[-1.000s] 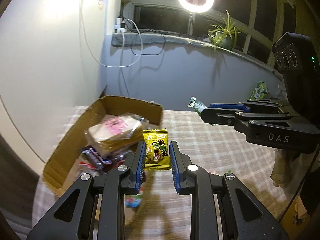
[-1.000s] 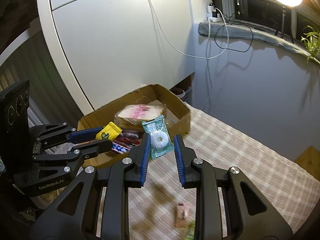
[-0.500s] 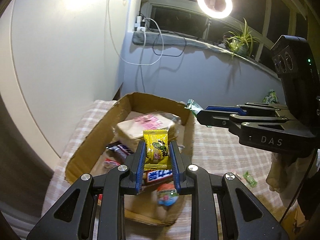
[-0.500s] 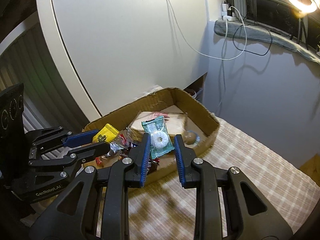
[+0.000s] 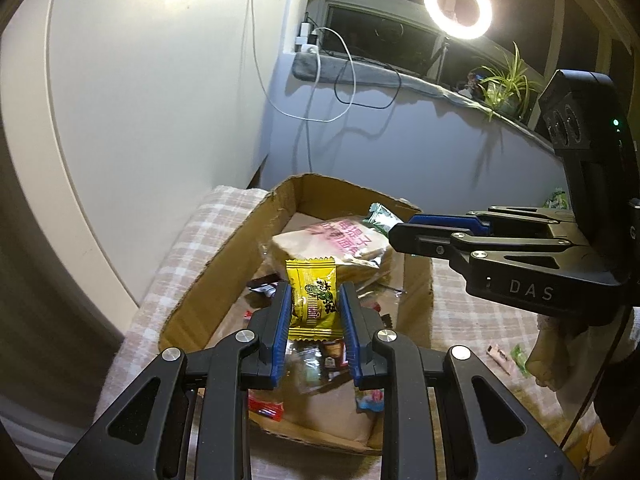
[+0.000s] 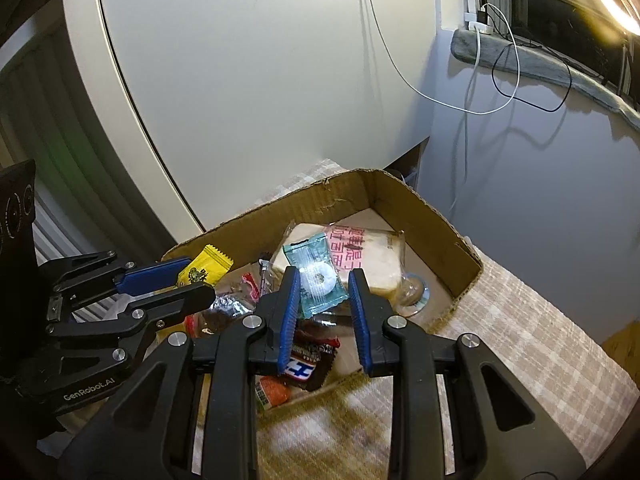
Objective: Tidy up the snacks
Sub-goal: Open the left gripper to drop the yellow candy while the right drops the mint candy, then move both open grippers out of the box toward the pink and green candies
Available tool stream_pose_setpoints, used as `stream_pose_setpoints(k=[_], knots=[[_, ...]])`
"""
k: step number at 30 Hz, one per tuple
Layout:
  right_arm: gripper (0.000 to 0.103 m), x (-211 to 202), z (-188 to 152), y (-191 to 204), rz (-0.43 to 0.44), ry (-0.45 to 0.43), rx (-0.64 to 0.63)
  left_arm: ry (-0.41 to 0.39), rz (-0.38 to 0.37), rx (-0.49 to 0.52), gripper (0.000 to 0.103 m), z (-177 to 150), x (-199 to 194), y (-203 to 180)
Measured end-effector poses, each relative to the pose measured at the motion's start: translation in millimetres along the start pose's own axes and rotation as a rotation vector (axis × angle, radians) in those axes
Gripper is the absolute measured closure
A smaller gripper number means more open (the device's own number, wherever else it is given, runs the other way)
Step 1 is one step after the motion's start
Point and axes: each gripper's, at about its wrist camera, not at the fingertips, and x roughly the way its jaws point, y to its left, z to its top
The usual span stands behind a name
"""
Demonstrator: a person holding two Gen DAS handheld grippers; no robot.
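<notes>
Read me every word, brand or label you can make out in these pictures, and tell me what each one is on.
"DAS": side of the right gripper.
"GenRobot.AI": side of the left gripper.
Pink characters on the bread bag: not legible to me.
Print on the yellow packet: too small to read.
Large white letter on the dark wrapper: partly hidden.

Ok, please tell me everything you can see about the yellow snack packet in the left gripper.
The yellow snack packet is a small, glossy pillow pack with serrated sealed ends, printed with a green figure, dark characters and red stripes. It stands upright, seals at top and bottom, pinched at its two sides by the blue-padded jaws of the left gripper, which are shut on it. It hangs above the open cardboard box, over the snacks inside and in front of the wrapped bread, touching only the pads.
</notes>
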Motion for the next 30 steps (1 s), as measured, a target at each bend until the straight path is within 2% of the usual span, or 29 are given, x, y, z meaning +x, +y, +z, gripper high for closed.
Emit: stream_pose_setpoints(k=[3, 7, 11, 13, 19, 30], knots=[[0.076, 3, 2, 2, -0.003, 0.003, -0.005, -0.002, 0.007, -0.003, 0.08, 0, 0, 2], [0.055, 1, 4, 2, -0.012, -0.009, -0.007, -0.003, 0.016, -0.006, 0.076, 0, 0, 4], [0.042, -3, 4, 0, -0.015, -0.021, 0.009, -0.005, 0.021, -0.008, 0.074, 0, -1, 4], [0.037, -5, 4, -2, -0.018, -0.022, 0.013, -0.008, 0.023, -0.008, 0.063, 1, -2, 4], [0.037, -16, -2, -6, -0.05, -0.033, 0.029, -0.016, 0.02, -0.005, 0.063, 1, -5, 0], [0.037, -46, -22, -30, -0.058, -0.061, 0.085, -0.012, -0.014, 0.022, 0.063, 0, -7, -23]])
